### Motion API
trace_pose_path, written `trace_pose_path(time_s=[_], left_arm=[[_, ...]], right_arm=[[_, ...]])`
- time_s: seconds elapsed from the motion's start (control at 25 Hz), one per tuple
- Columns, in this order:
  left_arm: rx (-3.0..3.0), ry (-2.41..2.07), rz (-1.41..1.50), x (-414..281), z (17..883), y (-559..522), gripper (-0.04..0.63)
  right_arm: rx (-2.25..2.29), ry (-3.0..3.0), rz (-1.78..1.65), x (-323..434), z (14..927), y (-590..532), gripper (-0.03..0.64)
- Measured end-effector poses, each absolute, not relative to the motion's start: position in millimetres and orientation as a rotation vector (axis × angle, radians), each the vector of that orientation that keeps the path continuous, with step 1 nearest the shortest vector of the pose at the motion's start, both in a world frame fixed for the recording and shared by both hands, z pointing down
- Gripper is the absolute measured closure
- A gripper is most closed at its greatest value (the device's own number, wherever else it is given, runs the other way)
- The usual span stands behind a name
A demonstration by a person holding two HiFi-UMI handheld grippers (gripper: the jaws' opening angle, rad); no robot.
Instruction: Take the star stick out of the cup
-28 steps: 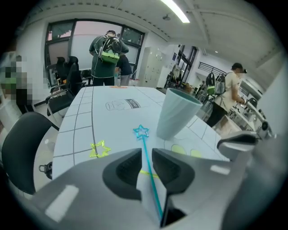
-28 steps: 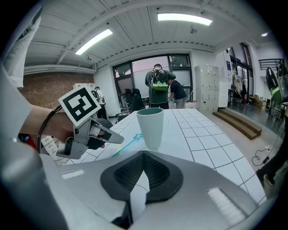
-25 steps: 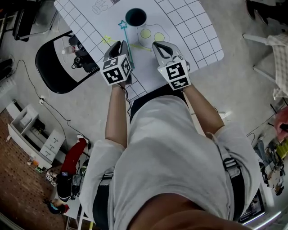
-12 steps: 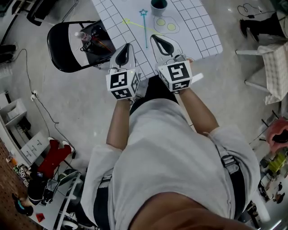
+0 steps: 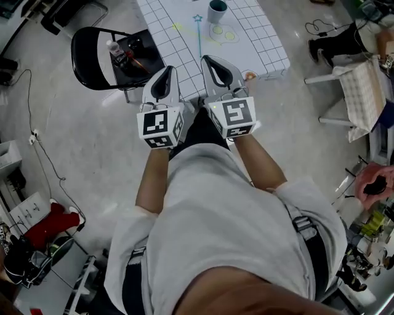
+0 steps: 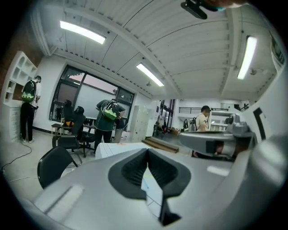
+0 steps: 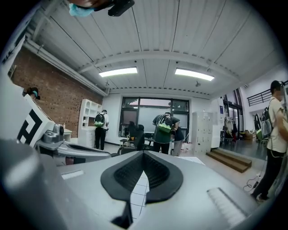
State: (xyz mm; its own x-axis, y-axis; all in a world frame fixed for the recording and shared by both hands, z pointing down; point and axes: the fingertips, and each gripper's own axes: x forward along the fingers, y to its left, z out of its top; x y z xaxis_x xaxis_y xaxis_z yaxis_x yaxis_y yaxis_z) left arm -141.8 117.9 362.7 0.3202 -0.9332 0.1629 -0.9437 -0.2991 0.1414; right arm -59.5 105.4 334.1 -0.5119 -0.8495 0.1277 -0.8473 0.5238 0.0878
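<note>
Star stick (image 5: 199, 34): blue wand is lying flat on the white gridded table (image 5: 265, 49), already out of the cup (image 5: 217, 10). Its star head is pointing to the far side, just left of the cup, and its shaft is running back toward the near edge.
Cup: pale beaker is standing upright at the far end of the table, with nothing visibly sticking out of it.
Handling: stick is looking thin, light and fairly stiff, probably plastic. It is likely needing little force to lift, though such a narrow, smooth shaft may be rolling or slipping between flat pads.
Hold: mid-shaft is offering the surest purchase, by this reading, while the star head is looking like the part most apt to snap.
Left gripper (image 5: 165, 74): jaws are pressing together with nothing between them, and only a sliver of table is showing below the pads.
Right gripper (image 5: 211, 63): jaws are meeting the same way, carrying nothing.
Arms: both forearms are reaching forward from the chest with elbows bent. The 2 grippers are riding side by side and roughly level over the table's near edge, well apart from stick and cup.
Surroundings: black chair (image 5: 92, 46) is sitting off to the left of the table.
</note>
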Motion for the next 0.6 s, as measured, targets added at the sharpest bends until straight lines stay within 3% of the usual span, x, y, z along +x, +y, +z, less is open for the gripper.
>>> trace_pose_path(time_s=[0.6], left_arm=[[2.476,-1.555,0.04,-118,345,150,0.592]], right_arm=[[1.507,-2.512,-0.038,-47,326,145,0.617]])
